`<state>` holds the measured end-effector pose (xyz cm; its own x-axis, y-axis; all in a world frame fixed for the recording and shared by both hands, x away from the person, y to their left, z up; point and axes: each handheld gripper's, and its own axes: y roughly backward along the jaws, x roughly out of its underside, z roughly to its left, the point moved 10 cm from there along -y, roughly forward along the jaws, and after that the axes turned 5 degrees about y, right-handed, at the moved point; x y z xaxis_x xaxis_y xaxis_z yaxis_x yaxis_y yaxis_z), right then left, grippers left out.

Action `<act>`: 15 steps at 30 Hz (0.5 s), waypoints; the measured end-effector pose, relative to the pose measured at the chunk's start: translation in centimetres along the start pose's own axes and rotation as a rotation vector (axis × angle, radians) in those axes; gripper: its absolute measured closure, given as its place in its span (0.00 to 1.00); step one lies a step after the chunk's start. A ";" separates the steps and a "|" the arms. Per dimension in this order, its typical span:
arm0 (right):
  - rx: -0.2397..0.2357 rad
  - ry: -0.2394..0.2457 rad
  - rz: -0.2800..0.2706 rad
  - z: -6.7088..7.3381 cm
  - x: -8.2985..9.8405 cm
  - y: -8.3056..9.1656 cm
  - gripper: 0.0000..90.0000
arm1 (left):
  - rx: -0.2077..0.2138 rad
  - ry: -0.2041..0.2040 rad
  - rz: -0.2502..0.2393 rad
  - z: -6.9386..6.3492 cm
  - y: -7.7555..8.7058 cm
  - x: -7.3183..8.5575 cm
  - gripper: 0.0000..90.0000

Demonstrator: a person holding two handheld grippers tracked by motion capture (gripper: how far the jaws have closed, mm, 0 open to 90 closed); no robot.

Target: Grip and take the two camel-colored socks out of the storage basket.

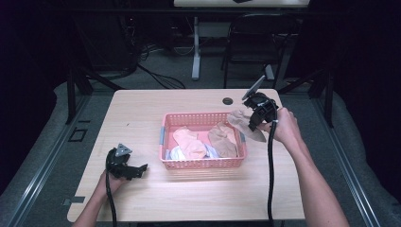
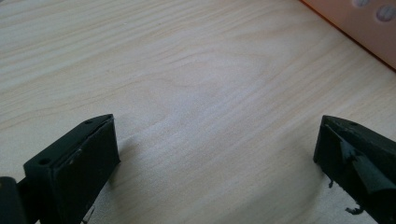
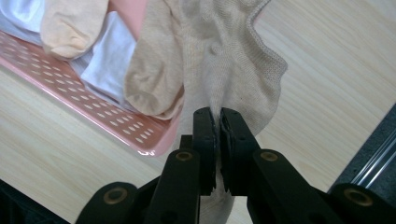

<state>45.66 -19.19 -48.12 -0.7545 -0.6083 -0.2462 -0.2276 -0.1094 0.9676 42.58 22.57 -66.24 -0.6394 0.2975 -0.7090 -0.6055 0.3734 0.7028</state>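
A pink plastic basket point(image 1: 203, 163) stands mid-table with several socks in it, pale pink and tan ones point(image 1: 223, 141). My right gripper point(image 1: 251, 122) hovers at the basket's far right corner, shut on a beige knitted sock point(image 1: 241, 120) that hangs over the rim. In the right gripper view the jaws pinch the beige sock point(image 3: 224, 60) tightly, with the basket's point(image 3: 116, 123) rim to the left. My left gripper point(image 1: 141, 169) rests on the table left of the basket, open; its pads point(image 2: 88, 154) stand wide apart over bare wood.
The wooden table point(image 1: 142, 113) has a cable hole point(image 1: 228, 100) at the back. A corner of the pink basket point(image 2: 364, 28) shows in the left gripper view. A chair point(image 1: 257, 42) and a desk leg stand beyond the table on the dark floor.
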 end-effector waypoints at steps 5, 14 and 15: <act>0.009 -0.033 -0.007 -1.0 0.9 0.4 0.94 | -0.001 -0.001 0.000 0.0 0.0 0.0 0.00; 0.029 -0.091 0.000 -3.9 3.8 1.5 0.94 | 0.001 0.000 0.000 0.0 0.0 0.0 0.00; 0.029 -0.091 0.000 -3.9 3.8 1.5 0.94 | 0.001 0.001 0.000 0.0 0.0 0.0 0.00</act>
<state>44.86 -24.72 -47.41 -0.8068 -0.5344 -0.2518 -0.2445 -0.0860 0.9658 42.57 22.56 -66.24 -0.6397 0.2970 -0.7089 -0.6050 0.3743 0.7028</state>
